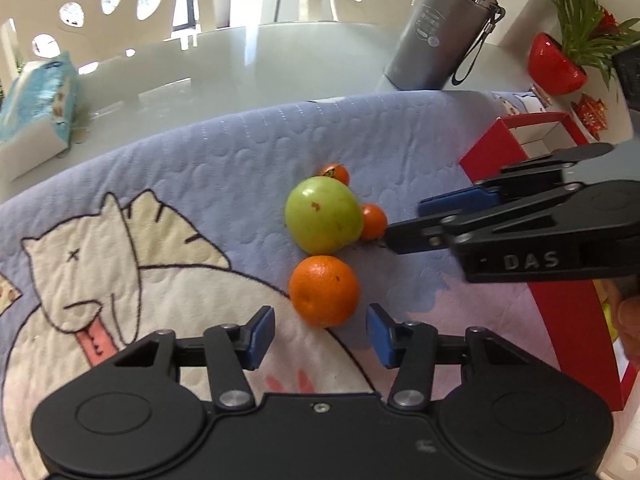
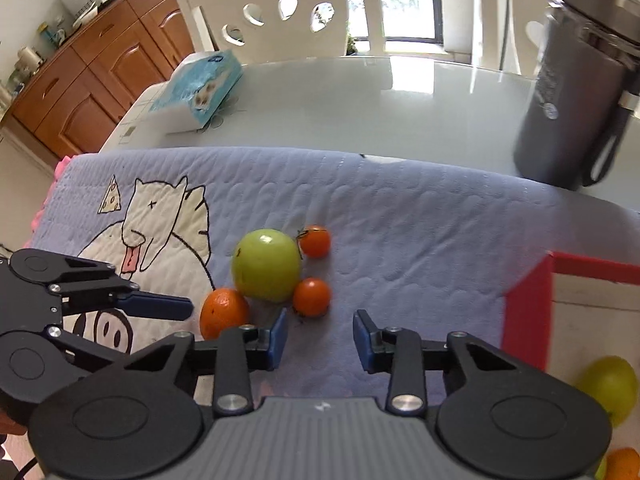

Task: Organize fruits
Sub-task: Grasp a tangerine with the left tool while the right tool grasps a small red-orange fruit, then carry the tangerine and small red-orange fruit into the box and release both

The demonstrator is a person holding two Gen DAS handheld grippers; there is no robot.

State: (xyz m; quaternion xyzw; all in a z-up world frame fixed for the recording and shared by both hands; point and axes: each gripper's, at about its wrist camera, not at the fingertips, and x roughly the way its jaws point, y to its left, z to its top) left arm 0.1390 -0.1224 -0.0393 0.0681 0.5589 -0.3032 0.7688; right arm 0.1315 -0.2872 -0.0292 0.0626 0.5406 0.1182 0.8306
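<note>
- Four fruits lay bunched on the quilted mat [image 1: 224,152] over the counter [image 1: 280,60]: a green apple [image 1: 323,214], an orange [image 1: 324,296] touching it on the near side, and two small red-orange fruits, one [image 1: 374,221] beside the apple and one [image 1: 335,173] behind it
- Left tool [image 1: 320,332] was spread wide and held nothing, its blue pads on either side of the orange but just short of it
- Right tool [image 2: 320,338] was likewise released and empty, pointed at the nearer small fruit [image 2: 312,297]
- Likely trouble: the fruits touched, so closing on one could nudge the apple and send the small ones rolling across the mat
- Both tools converged on the same cluster; one finger of the right tool [image 1: 416,236] sat almost against the small fruit, so the two could collide or knock fruit away
- Red box [image 2: 528,312] stood at the right, with a green fruit [image 2: 610,386] and an orange one [image 2: 622,462] already inside; a round fruit dropped from high could bounce out
- Readable writing: "DAS" on the right tool's body; the print on the grey flask [image 1: 440,28] and the blue tissue pack [image 1: 36,108] was too small to read
</note>
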